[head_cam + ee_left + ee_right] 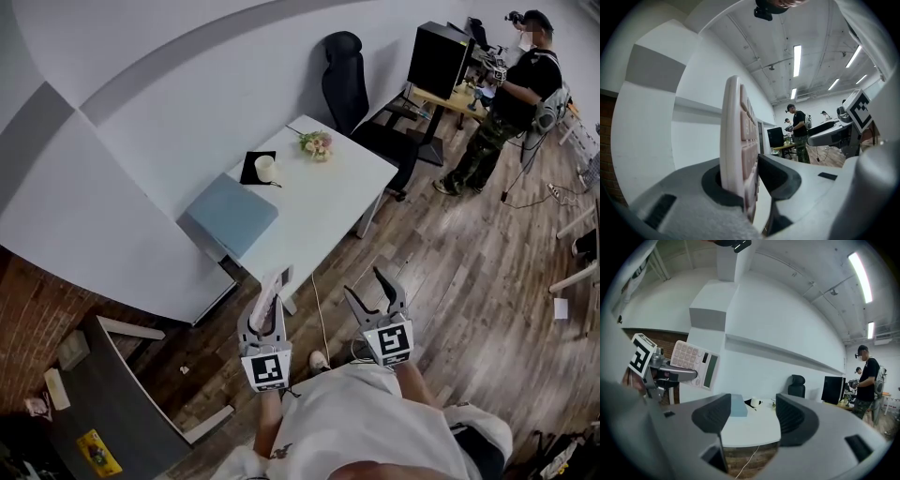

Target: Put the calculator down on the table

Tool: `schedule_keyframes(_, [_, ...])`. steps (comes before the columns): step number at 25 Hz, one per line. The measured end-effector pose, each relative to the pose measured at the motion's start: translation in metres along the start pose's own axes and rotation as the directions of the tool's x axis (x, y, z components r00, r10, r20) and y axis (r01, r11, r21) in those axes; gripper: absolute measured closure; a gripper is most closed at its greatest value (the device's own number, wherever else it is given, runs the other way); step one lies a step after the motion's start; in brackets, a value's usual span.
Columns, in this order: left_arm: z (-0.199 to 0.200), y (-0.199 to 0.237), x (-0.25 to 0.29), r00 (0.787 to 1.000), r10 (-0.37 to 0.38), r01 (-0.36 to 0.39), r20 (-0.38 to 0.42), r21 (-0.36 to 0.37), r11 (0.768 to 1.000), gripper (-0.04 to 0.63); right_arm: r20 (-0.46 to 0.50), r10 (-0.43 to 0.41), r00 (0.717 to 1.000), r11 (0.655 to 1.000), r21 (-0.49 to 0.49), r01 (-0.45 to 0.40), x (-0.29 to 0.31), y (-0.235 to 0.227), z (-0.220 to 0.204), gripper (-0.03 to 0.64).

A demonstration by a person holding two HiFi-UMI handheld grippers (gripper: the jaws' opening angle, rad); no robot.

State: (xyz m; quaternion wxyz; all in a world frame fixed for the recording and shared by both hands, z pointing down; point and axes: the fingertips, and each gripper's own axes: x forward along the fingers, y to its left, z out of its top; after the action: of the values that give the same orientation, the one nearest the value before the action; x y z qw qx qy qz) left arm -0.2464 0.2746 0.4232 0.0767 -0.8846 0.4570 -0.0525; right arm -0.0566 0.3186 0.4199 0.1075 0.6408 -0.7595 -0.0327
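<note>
My left gripper is shut on a pale pink calculator, held on edge just short of the near end of the white table. In the left gripper view the calculator stands upright between the two pads, its keys facing right. In the right gripper view the same calculator shows at the left, clamped in the left gripper. My right gripper is open with nothing between its fingers, and its view looks along the table.
On the table lie a blue-grey pad, a white cup on a dark mat, and a small bunch of flowers. A black chair stands at its far end. A person works at a desk far right. A cable hangs down.
</note>
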Motion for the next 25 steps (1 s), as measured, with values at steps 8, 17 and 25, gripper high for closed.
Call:
schedule_keyframes(8, [-0.004, 0.014, 0.023, 1.0, -0.007, 0.007, 0.004, -0.002, 1.0, 0.494, -0.016, -0.025, 1.0, 1.0, -0.013, 0.025, 0.022, -0.008, 0.0, 0.314])
schedule_keyframes(17, [-0.007, 0.018, 0.061, 1.0, 0.001, -0.001, -0.009, -0.008, 1.0, 0.494, -0.018, -0.023, 1.0, 1.0, -0.006, 0.023, 0.053, -0.031, -0.005, 0.313])
schedule_keyframes(25, [-0.008, 0.027, 0.103, 1.0, 0.019, -0.019, -0.006, 0.0, 1.0, 0.494, 0.005, 0.003, 1.0, 1.0, -0.013, -0.003, 0.092, -0.057, -0.003, 0.284])
